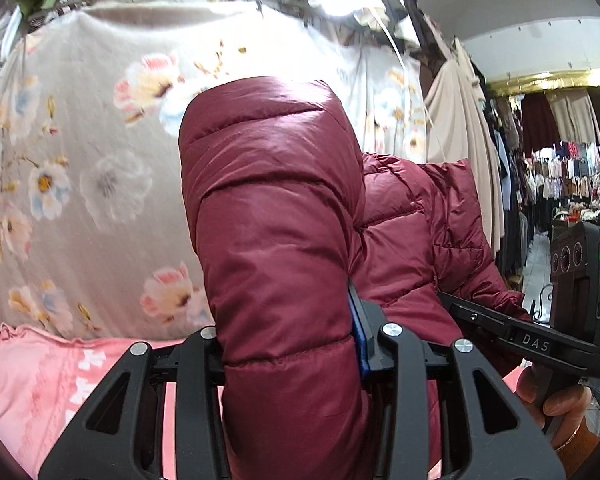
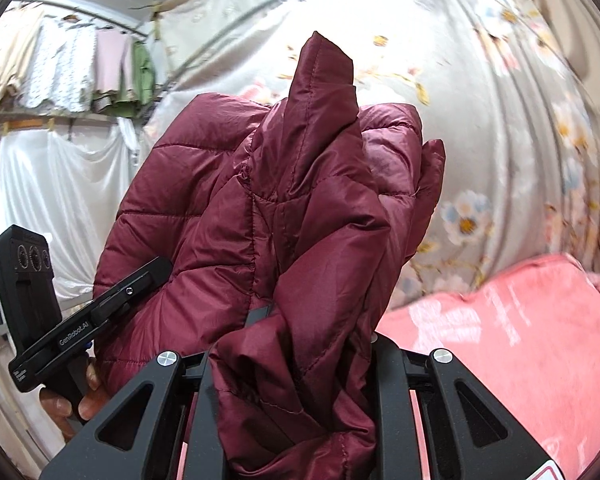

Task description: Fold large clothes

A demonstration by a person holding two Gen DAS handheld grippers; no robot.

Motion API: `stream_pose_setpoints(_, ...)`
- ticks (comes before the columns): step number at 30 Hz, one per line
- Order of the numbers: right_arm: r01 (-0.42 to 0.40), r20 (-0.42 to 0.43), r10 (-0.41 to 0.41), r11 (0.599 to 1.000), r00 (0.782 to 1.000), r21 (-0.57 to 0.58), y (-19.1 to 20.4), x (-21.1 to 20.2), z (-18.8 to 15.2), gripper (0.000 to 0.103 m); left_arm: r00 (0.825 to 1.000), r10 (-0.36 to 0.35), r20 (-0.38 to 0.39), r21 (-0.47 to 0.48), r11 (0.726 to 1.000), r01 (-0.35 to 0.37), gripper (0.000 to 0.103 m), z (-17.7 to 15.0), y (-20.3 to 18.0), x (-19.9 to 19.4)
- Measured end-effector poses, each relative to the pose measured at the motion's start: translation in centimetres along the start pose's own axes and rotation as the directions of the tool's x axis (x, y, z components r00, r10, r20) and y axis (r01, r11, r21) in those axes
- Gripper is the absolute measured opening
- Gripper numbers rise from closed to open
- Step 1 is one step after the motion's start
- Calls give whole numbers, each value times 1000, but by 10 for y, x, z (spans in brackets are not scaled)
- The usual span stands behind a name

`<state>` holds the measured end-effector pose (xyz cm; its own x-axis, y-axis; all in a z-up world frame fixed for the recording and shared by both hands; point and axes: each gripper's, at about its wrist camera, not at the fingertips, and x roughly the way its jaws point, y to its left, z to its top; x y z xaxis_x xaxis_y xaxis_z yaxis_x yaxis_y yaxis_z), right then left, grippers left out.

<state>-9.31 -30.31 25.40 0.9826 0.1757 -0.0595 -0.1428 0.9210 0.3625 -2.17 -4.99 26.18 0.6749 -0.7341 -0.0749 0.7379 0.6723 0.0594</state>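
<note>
your left gripper [image 1: 296, 344] is clamped on a thick quilted fold of the maroon puffer jacket [image 1: 276, 208], which stands up between its black fingers and fills the middle of the left wrist view. your right gripper [image 2: 296, 360] is clamped on a bunched, crumpled part of that jacket [image 2: 260, 208]. the jacket hangs between your two hands, raised above the pink blanket [image 2: 520, 332] and in front of the floral sheet [image 1: 80, 168].
</note>
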Motion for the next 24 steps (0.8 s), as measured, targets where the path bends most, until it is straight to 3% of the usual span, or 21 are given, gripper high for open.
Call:
stream_pose_setpoints(7, -74, 1, 74, 996, 997, -48, 34, 43, 7, 18, 996, 23, 83, -8, 1000, -22, 39, 6, 46, -25)
stream_pose_setpoints(13, -104, -61, 102, 994, 993, -39, 44, 104, -14, 18, 995, 51, 88, -56, 997, -46, 41, -8, 99, -17)
stream_pose_setpoints(24, -79, -255, 95, 994, 962, 72, 10, 220, -100, 18, 991, 94, -91, -186, 976, -110, 42, -88, 187, 49)
